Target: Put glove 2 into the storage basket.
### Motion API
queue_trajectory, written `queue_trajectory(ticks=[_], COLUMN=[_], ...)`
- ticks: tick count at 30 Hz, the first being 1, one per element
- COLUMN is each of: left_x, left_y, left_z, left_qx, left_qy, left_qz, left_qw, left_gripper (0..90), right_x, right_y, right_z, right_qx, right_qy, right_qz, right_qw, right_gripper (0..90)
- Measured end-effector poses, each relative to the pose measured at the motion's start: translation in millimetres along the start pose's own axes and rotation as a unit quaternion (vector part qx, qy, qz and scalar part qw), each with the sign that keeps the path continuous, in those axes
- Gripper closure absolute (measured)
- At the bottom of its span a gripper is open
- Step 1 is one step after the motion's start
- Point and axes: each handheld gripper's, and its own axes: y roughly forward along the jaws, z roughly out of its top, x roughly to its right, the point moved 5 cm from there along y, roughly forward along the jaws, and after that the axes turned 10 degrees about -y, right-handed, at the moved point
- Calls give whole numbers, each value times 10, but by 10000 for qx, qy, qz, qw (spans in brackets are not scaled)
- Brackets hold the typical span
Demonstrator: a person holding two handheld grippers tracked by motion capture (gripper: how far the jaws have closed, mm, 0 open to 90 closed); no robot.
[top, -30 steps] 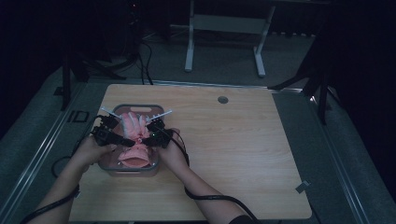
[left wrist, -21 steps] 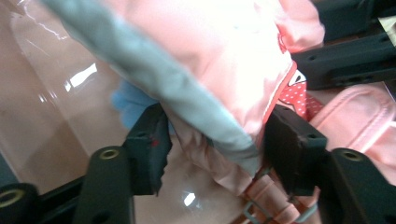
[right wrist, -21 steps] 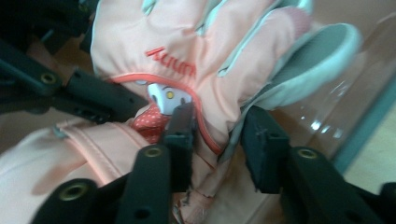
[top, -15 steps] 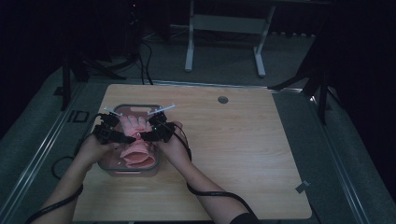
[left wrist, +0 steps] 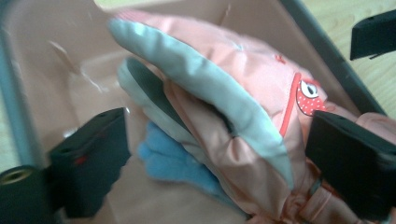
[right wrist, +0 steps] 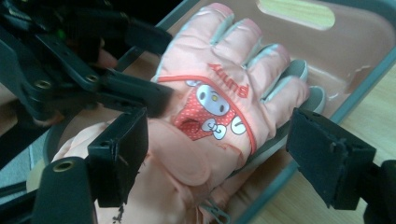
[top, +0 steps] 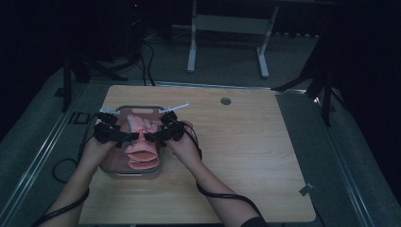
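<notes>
Pink ski gloves point(top: 141, 142) are stacked in the grey-rimmed pink tray point(top: 156, 168), which sits around 9 o'clock on the bench point(top: 246, 156), near its left edge. Fingertips point toward 12, cuffs toward 6, so the cuff ends are the near, reachable part.

Left gripper point(top: 124, 137) comes in from 9 o'clock of the pile, right gripper point(top: 152, 137) from 3 o'clock. They face each other across the cuff area, my read being to work the pair from both sides at once.

Left gripper view: jaws spread wide, nothing pinched. The top glove point(left wrist: 243, 116) lies on edge between them, its grey palm panel up, and a blue fleece lining point(left wrist: 173, 161) shows under it. The right-hand jaw is at or very near the cuff; I cannot tell if it touches.

Right gripper view: jaws also spread, straddling the back of the glove point(right wrist: 219, 107) with the cartoon patch point(right wrist: 210, 112); the left jaw is just beside the wrist strap. The other gripper point(right wrist: 135, 95) sits at 10 o'clock, low over the same glove.

The wide straddle suggests a pre-grasp on the cuff, not a hold. The tray wall at 3 o'clock limits how low the right jaw can go.
</notes>
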Motion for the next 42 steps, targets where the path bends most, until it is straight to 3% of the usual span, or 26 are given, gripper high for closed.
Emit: queue_trajectory(ticks=[5, 9, 13, 16, 17, 18, 24, 26, 32, 36, 42], left_x=[109, 277, 512, 591, 705, 705, 1089, 1144, 1532, 1706, 1922], left_y=[-162, -269, -300, -306, -316, -316, -328, -332, -294, -257, -144], left_z=[28, 14, -9, -10, -18, -18, -44, -48, -119, -185, -330], left_qx=[327, 506, 478, 518, 545, 545, 568, 580, 556, 472, 378], left_qy=[83, 237, 470, 536, 592, 592, 848, 879, 1209, 1295, 1617], left_qz=[-205, -338, -456, -488, -628, -628, -875, -897, -1240, -1476, -1435], left_qw=[9992, 9979, 9967, 9960, 9948, 9948, 9909, 9904, 9833, 9794, 9756], left_gripper=[15, 15, 16, 16, 16, 16, 16, 16, 16, 16, 16], right_x=[19, 46, 80, 106, 120, 120, 169, 173, 228, 282, 348], right_y=[-139, -218, -298, -344, -384, -384, -553, -567, -719, -820, -930], right_z=[34, 7, -41, -70, -96, -96, -200, -209, -354, -451, -614], right_qx=[143, 114, 104, 97, 110, 110, 148, 150, 120, 160, 161], right_qy=[-45, -167, -223, -231, -212, -212, -261, -250, -366, -367, -513], right_qz=[1, 7, 20, 2, 32, 32, -25, -34, -60, -126, -276], right_qw=[9999, 9998, 9997, 9997, 9997, 9997, 9995, 9996, 9992, 9991, 9982], right_gripper=[199, 196, 194, 194, 194, 194, 195, 195, 185, 185, 182])
